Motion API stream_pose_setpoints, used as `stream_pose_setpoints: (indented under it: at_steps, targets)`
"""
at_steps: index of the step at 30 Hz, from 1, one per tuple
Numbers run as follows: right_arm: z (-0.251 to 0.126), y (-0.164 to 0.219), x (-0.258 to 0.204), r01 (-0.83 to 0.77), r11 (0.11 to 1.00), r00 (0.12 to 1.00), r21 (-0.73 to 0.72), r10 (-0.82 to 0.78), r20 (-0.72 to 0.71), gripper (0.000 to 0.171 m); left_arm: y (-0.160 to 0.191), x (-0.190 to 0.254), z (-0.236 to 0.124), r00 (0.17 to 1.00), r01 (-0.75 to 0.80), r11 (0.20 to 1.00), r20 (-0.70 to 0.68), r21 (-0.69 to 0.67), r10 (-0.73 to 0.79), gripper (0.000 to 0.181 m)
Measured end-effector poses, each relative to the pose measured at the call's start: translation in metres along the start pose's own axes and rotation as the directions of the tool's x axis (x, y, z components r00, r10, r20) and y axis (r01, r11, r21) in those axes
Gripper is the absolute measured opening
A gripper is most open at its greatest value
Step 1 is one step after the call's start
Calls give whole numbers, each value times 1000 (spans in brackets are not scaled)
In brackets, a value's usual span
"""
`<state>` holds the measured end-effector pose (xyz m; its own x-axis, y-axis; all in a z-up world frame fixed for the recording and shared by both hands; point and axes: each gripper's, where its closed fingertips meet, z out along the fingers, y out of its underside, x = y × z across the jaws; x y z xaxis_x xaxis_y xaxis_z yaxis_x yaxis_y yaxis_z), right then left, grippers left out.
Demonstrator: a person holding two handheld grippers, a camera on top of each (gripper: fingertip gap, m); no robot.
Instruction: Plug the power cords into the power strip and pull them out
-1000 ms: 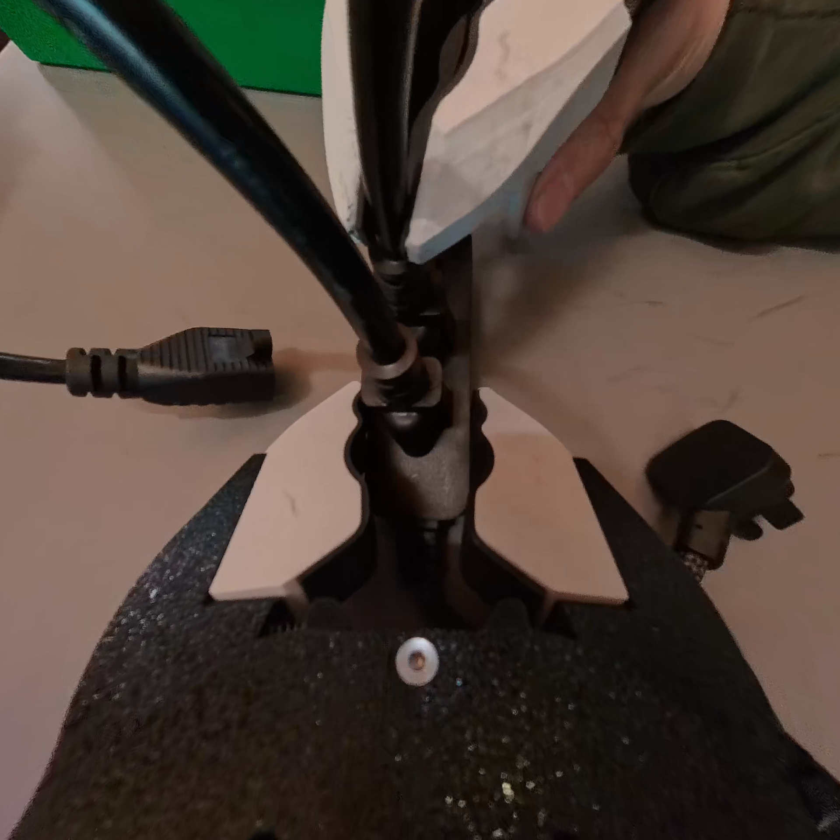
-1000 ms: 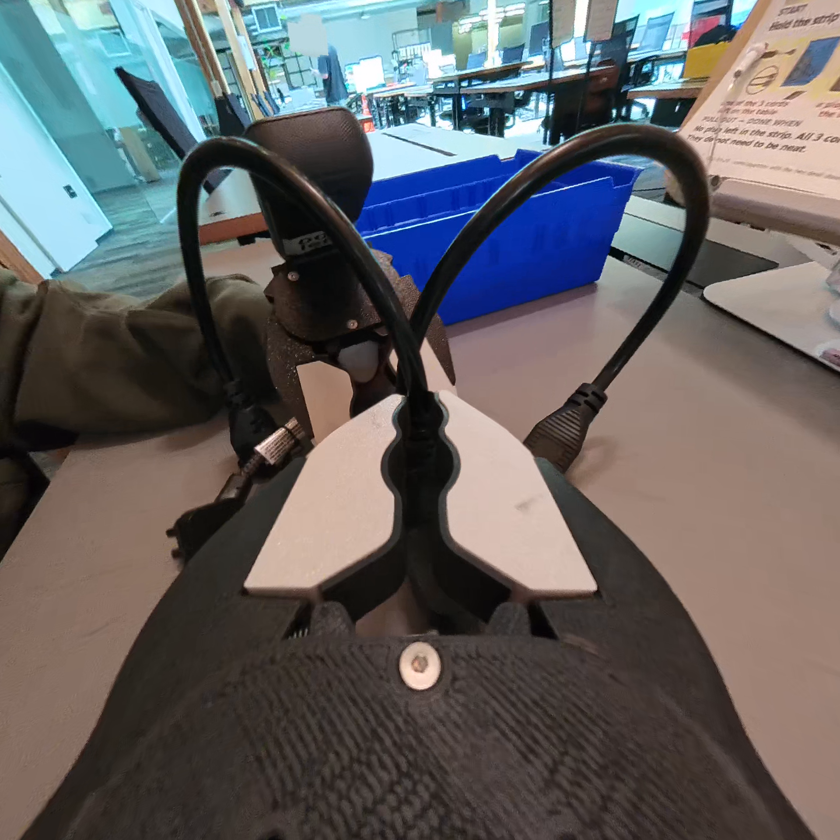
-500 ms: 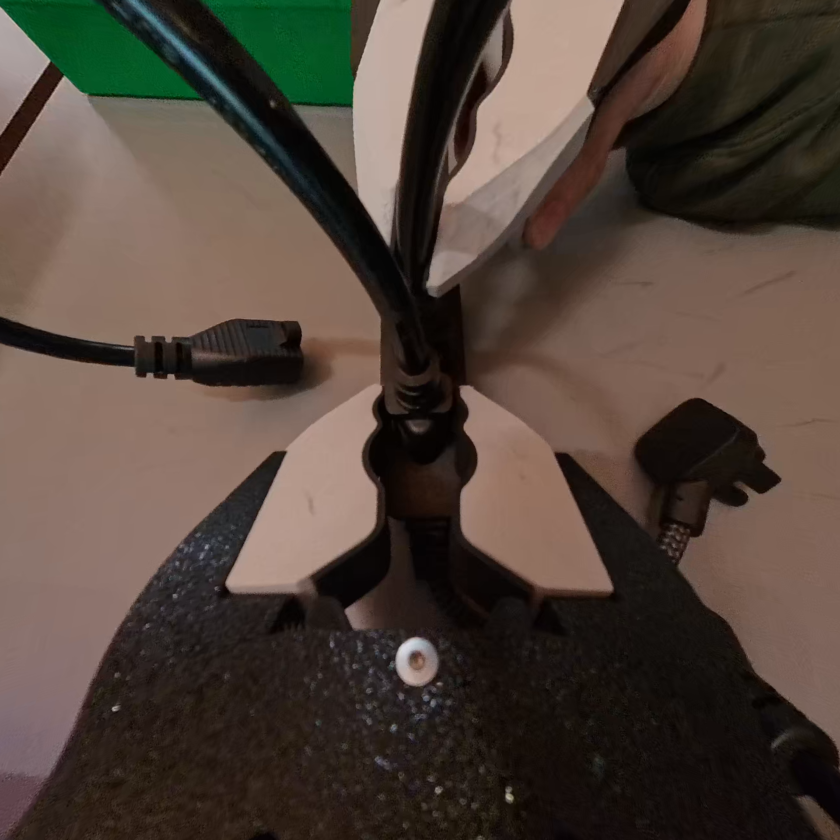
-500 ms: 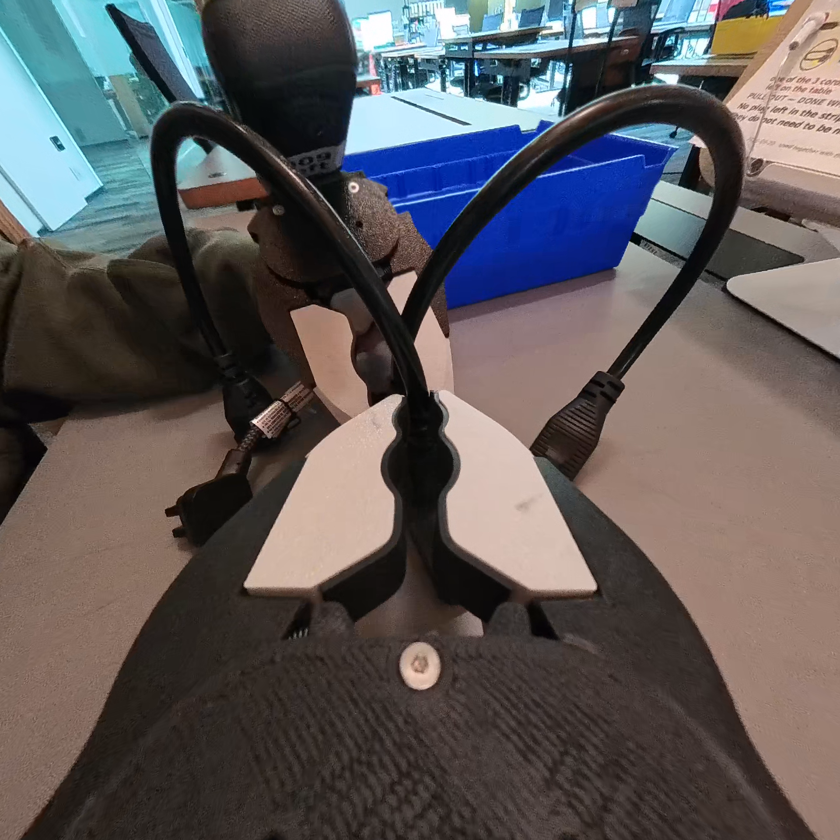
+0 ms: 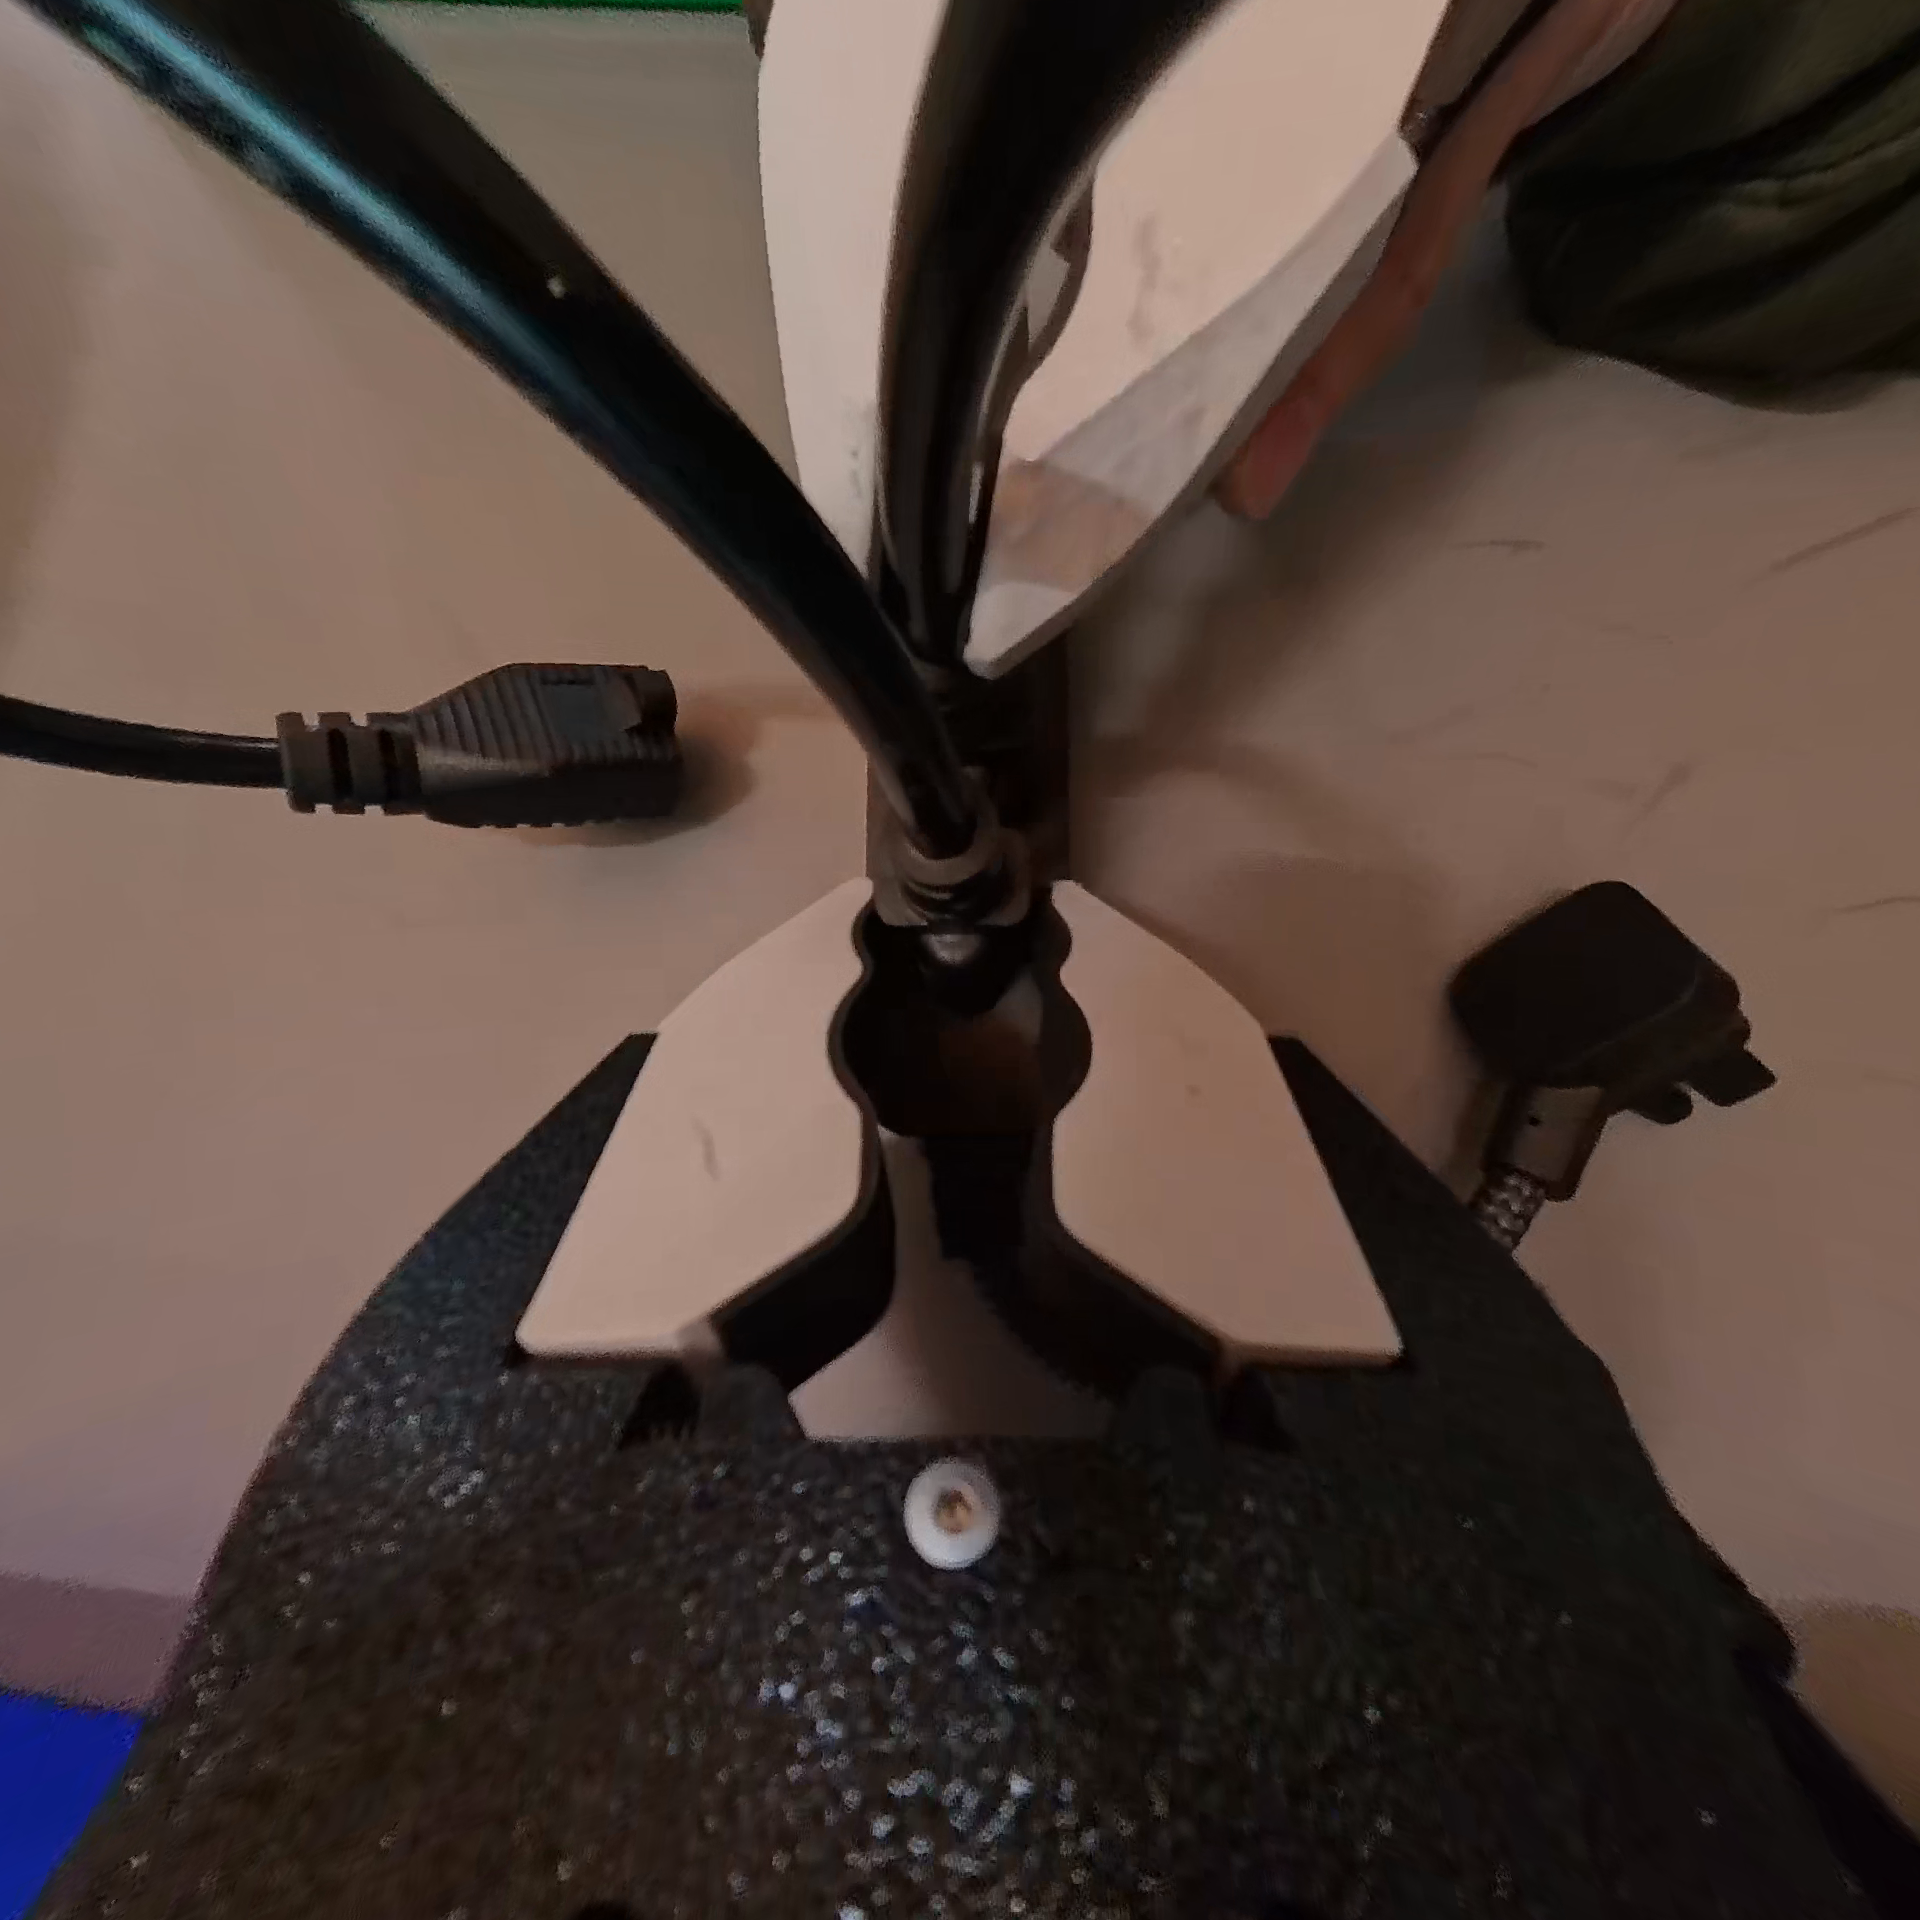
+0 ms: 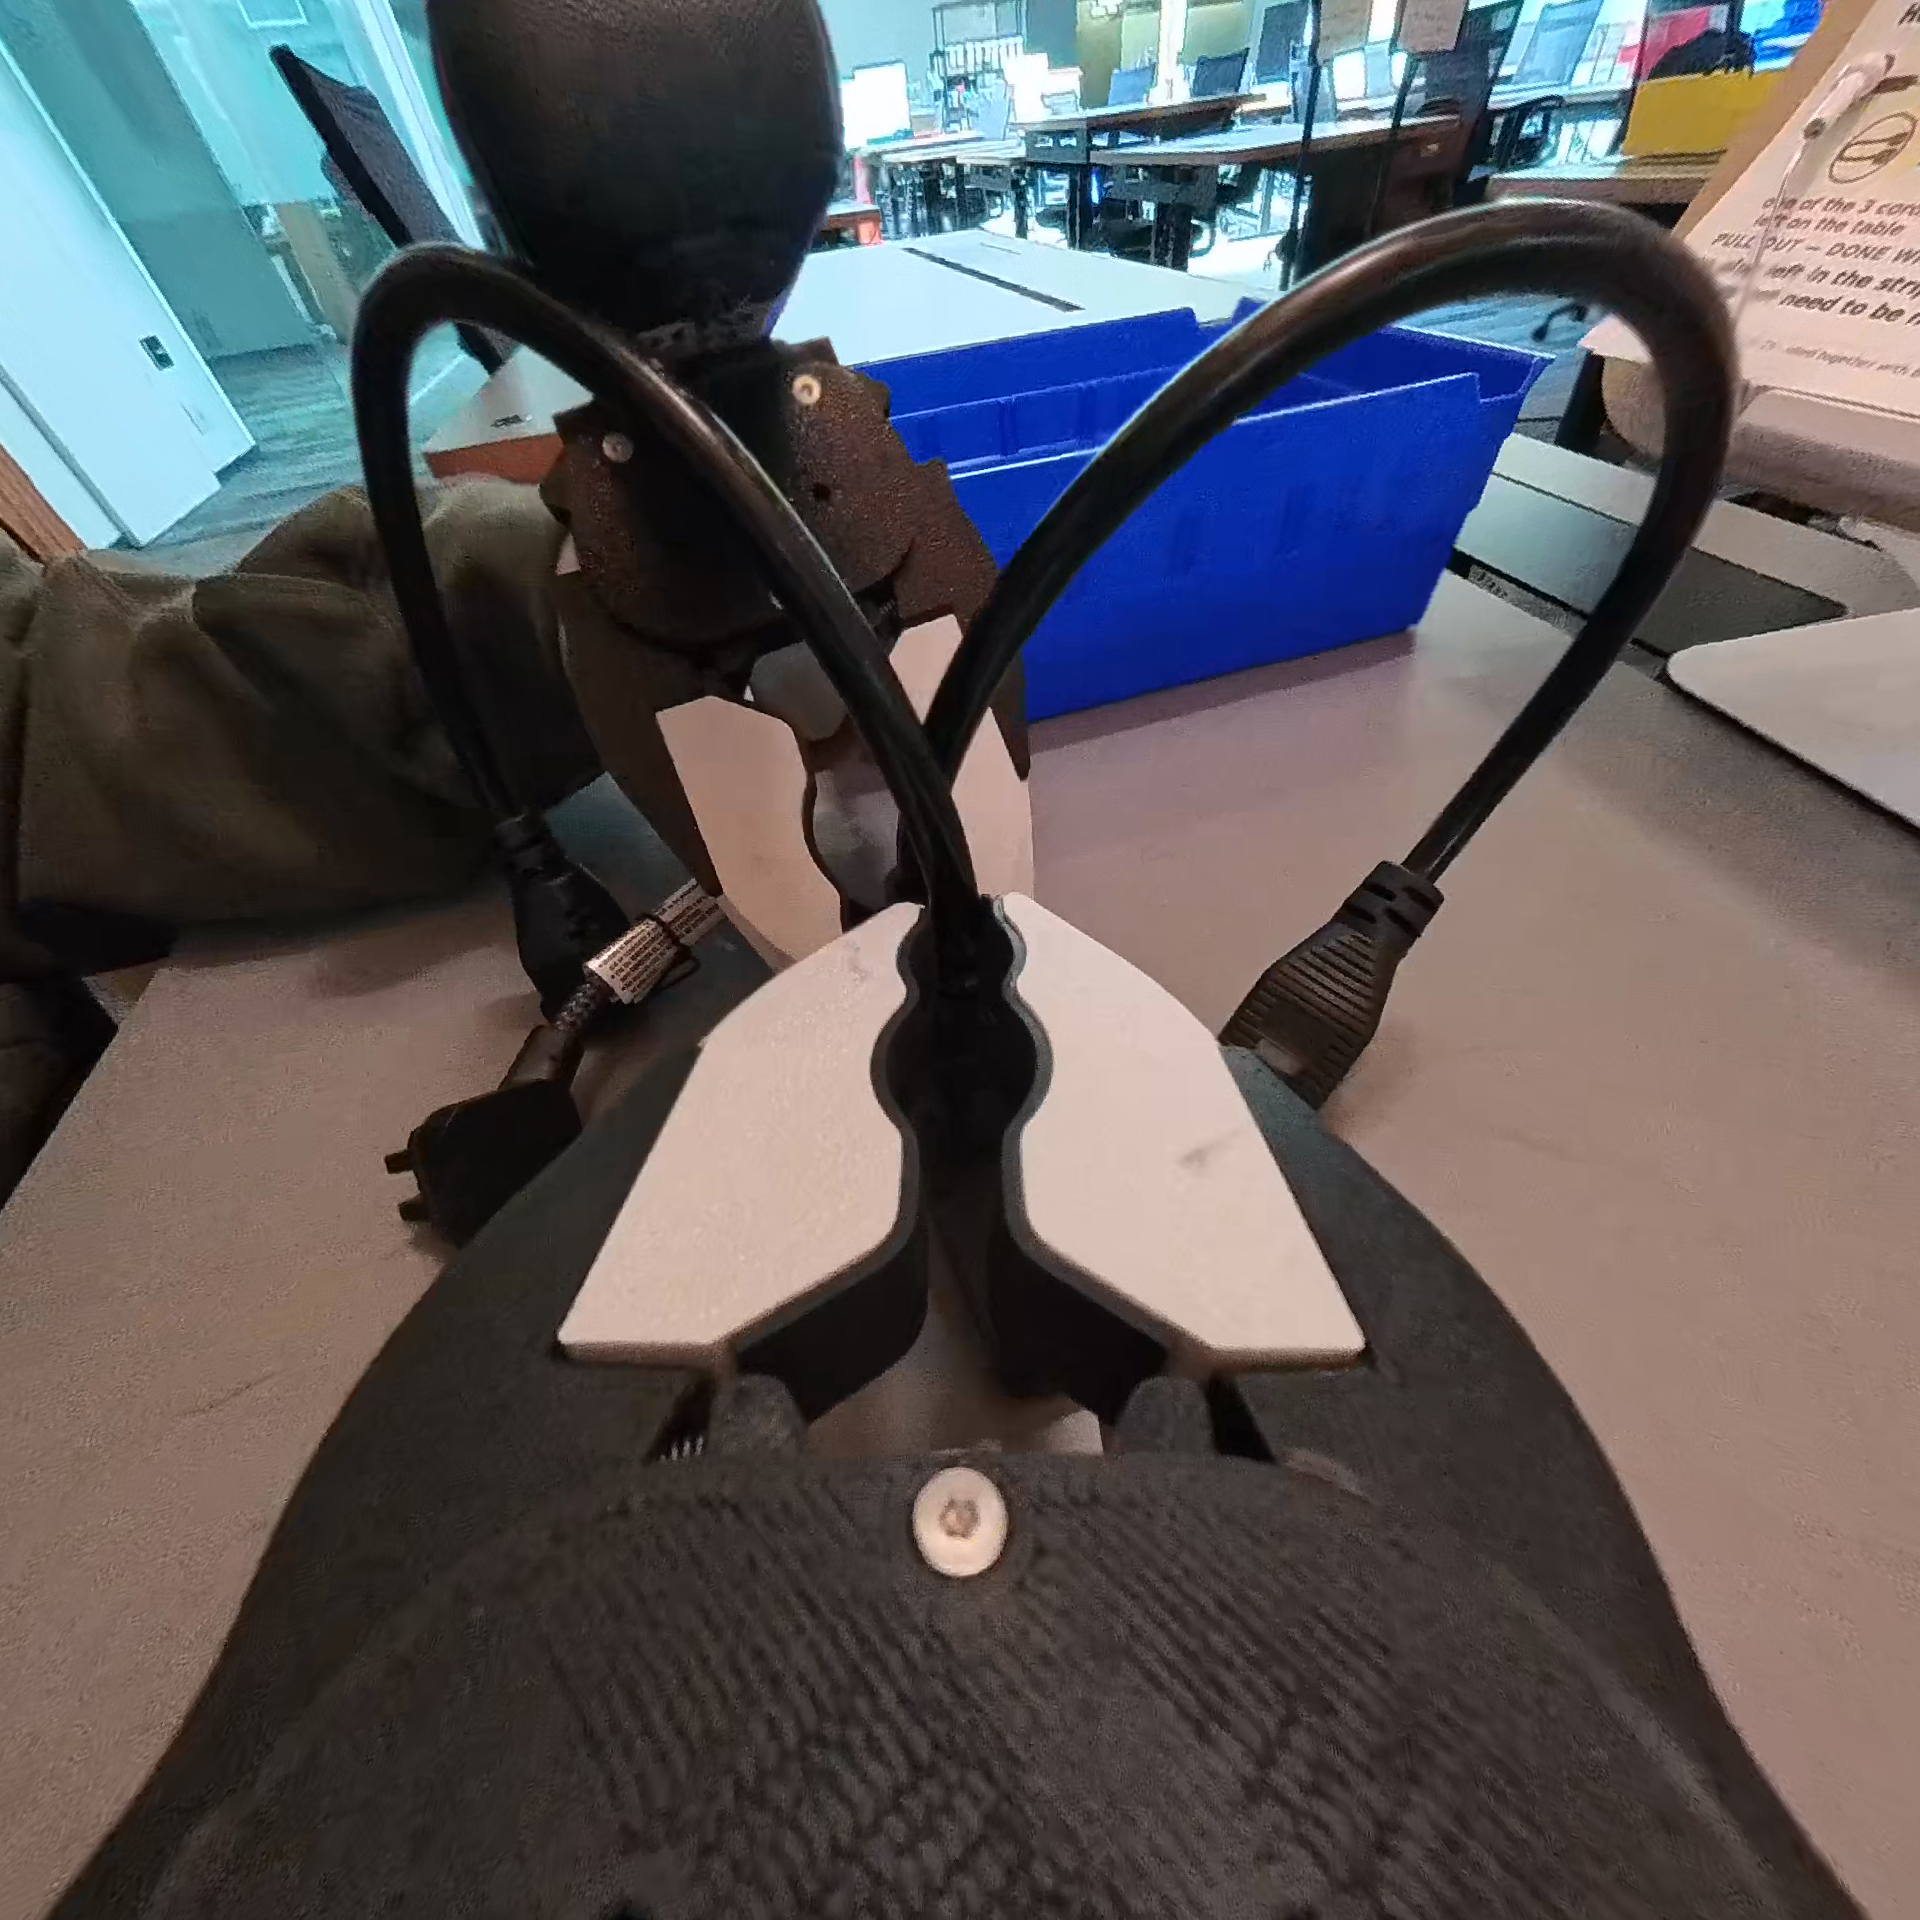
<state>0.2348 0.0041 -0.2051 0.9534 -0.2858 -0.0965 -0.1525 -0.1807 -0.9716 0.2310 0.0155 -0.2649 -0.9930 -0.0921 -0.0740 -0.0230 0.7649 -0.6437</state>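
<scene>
In the left wrist view my left gripper (image 5: pixel 961 914) is shut on a dark body that looks like the power strip (image 5: pixel 961 1049). Two black cords (image 5: pixel 582 343) rise from plugs at its far end. My right gripper (image 6: pixel 961 920) is shut on the plug (image 6: pixel 961 1039) of one cord. Its white fingers (image 5: pixel 1174 343) show from above in the left wrist view. In the right wrist view the left gripper (image 6: pixel 831 831) stands just opposite. Both cords arch up; one loose connector (image 6: pixel 1320 987) lies on the table, also in the left wrist view (image 5: pixel 520 748).
A flat black plug on a braided cord (image 5: pixel 1590 997) lies beside the grippers, also in the right wrist view (image 6: pixel 488 1143). A blue bin (image 6: pixel 1247 540) stands behind. A person's green sleeve (image 6: pixel 239 707) rests on the grey table (image 6: pixel 1558 1143). A sheet on a stand (image 6: pixel 1829 260) is at far right. The left gripper's tips are roughly 6 cm from the right gripper's. The loose connector (image 6: pixel 1320 987) is about 7 cm from my left fingertips. It turns up in the left wrist view (image 5: pixel 514 700) as well.
The left gripper has tilted up and come closer to the right one, so the two stand nearly tip to tip. Both stay shut. The cord arches have risen a little.
</scene>
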Motion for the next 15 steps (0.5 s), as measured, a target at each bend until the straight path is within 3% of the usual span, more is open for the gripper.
stream_pose_setpoints:
  at_steps: [7,12,15]
  targets:
    - [1,-3,1,-18,999,1000,30,18,1,7,0,0,1,1000,4,996,-14,-86,-5,25]
    - [2,-16,0,-48,993,998,105,45,32,8,-11,0,1,998,30,998,-44,-56,-33,25]
    - [-5,-9,2,43,999,999,28,-42,-20,9,-11,1,5,999,-14,988,-52,-153,6,25]
